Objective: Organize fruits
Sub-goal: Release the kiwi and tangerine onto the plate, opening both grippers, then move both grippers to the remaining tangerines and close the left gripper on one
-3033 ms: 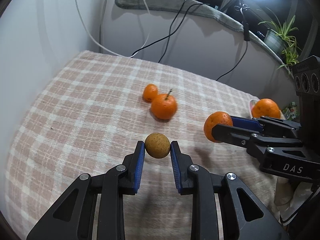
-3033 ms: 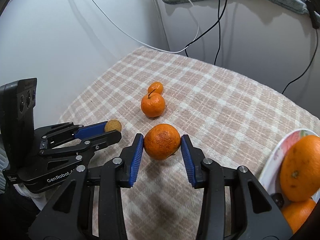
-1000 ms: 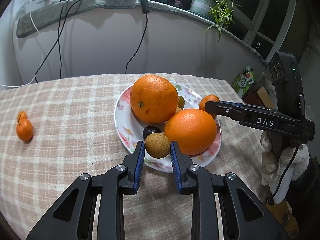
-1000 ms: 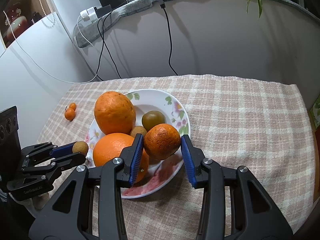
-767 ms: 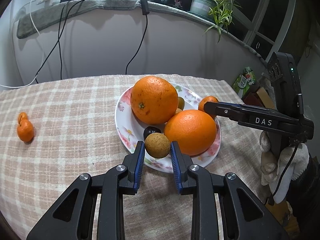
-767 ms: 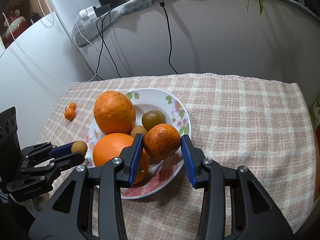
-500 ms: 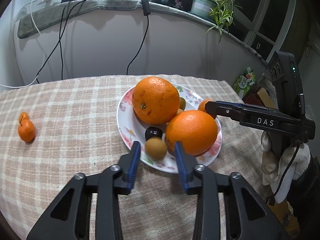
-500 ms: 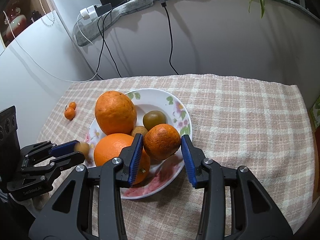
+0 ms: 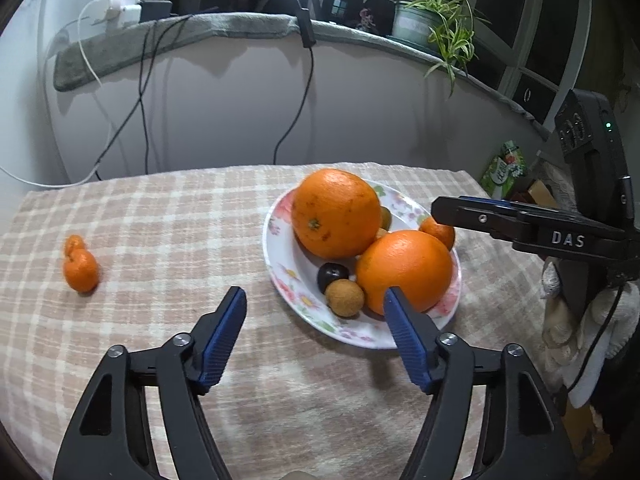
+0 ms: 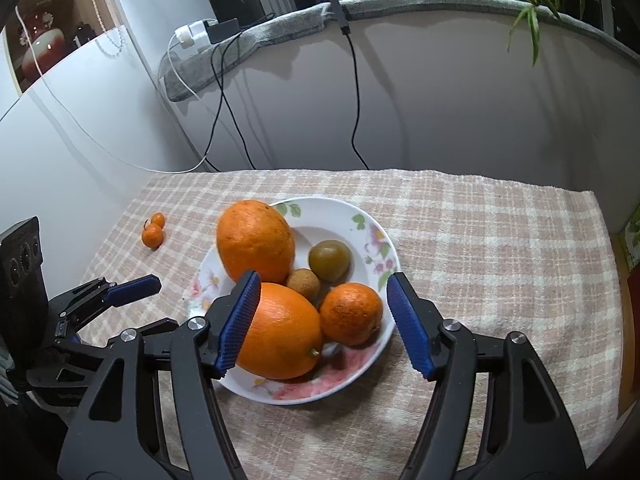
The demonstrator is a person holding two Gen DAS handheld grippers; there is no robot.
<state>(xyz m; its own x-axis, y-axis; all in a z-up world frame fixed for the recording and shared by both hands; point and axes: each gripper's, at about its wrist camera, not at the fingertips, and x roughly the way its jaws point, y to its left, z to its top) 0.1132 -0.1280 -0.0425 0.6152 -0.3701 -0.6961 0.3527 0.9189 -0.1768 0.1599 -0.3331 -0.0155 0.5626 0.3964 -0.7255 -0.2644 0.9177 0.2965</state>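
We see floral plate (image 10: 370, 224) on checked table (image 10: 500, 240), piled with oranges; brown longan (image 9: 344, 298) at plate's 6 o'clock, small mandarin (image 10: 351, 313) at its 4 o'clock. Half second ago right tongs (image 10: 320, 322) gripped mandarin; now released. Left tongs (image 9: 314, 336) also spread wide, empty, touching nothing

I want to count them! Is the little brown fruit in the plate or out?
In. The little brown fruit lies on the plate beside a big orange.
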